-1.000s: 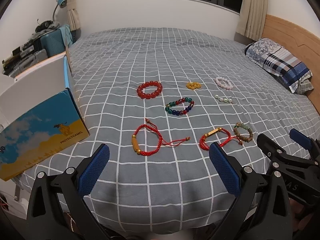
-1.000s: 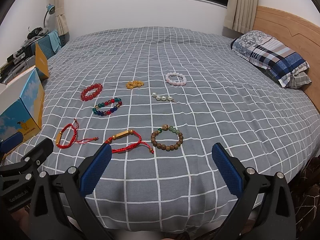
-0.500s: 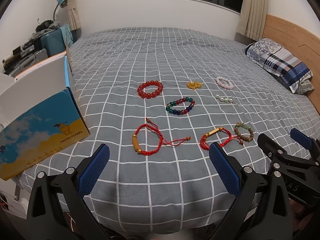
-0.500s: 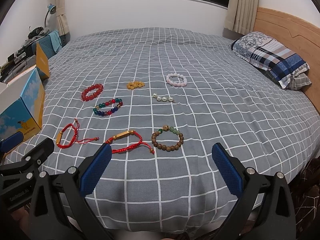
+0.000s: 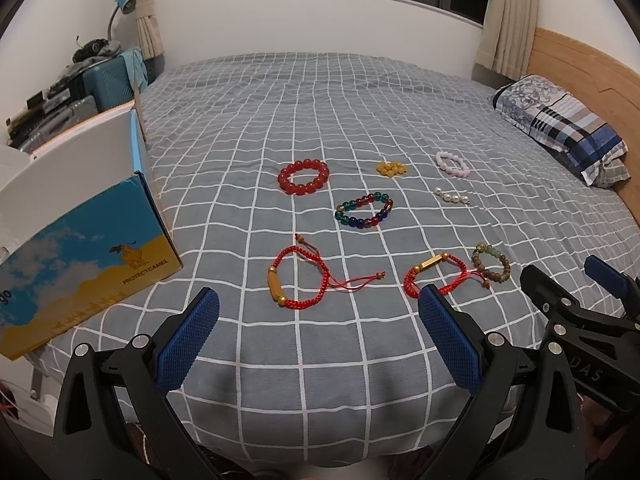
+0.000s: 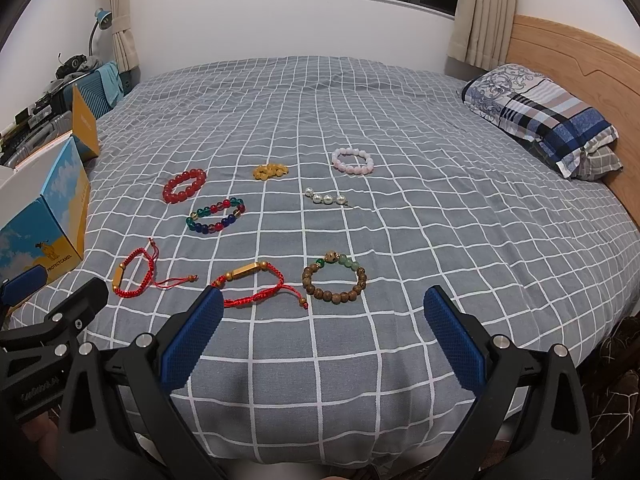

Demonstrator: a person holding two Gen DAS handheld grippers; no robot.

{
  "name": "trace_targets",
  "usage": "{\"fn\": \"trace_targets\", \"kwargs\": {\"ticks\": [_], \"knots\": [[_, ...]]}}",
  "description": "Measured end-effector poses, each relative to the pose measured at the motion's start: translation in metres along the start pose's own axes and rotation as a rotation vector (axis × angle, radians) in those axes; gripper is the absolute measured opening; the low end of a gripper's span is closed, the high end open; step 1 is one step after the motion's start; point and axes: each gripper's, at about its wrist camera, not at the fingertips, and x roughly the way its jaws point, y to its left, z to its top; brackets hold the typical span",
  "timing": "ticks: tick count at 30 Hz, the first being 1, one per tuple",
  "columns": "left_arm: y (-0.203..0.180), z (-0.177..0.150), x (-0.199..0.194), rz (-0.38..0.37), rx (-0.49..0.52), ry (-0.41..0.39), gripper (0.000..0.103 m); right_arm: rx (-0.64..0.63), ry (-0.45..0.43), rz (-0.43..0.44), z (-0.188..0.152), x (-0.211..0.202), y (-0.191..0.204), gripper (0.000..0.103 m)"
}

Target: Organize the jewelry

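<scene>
Several bracelets lie on a grey checked bed. A red bead bracelet [image 5: 303, 176], a multicolour bead bracelet [image 5: 365, 210], a yellow bead cluster [image 5: 392, 168], a pink bead bracelet [image 5: 452, 163] and a short pearl strand [image 5: 451, 197] lie farther off. Two red cord bracelets [image 5: 298, 280] [image 5: 438, 276] and a brown wooden bead bracelet [image 6: 334, 279] lie near the front edge. My left gripper [image 5: 318, 320] is open and empty before the first cord bracelet. My right gripper [image 6: 324, 322] is open and empty before the wooden bracelet.
An open blue and yellow cardboard box [image 5: 76, 236] stands at the bed's left edge. A plaid pillow [image 6: 544, 120] lies by the wooden headboard [image 6: 580, 52] at right. A teal suitcase and clutter [image 5: 100, 76] stand beyond the box.
Both grippers have drifted very slightly; the bracelets have not moved and both stay open.
</scene>
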Motion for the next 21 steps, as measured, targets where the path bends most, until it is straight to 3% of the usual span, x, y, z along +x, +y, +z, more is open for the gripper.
{"fn": "trace_targets", "kwargs": {"ticks": [21], "knots": [[-0.0005,0.0,-0.0009,0.001,0.003,0.001,0.097,0.0,-0.003,-0.002,0.0003,-0.0003,0.0004,0.096]]}}
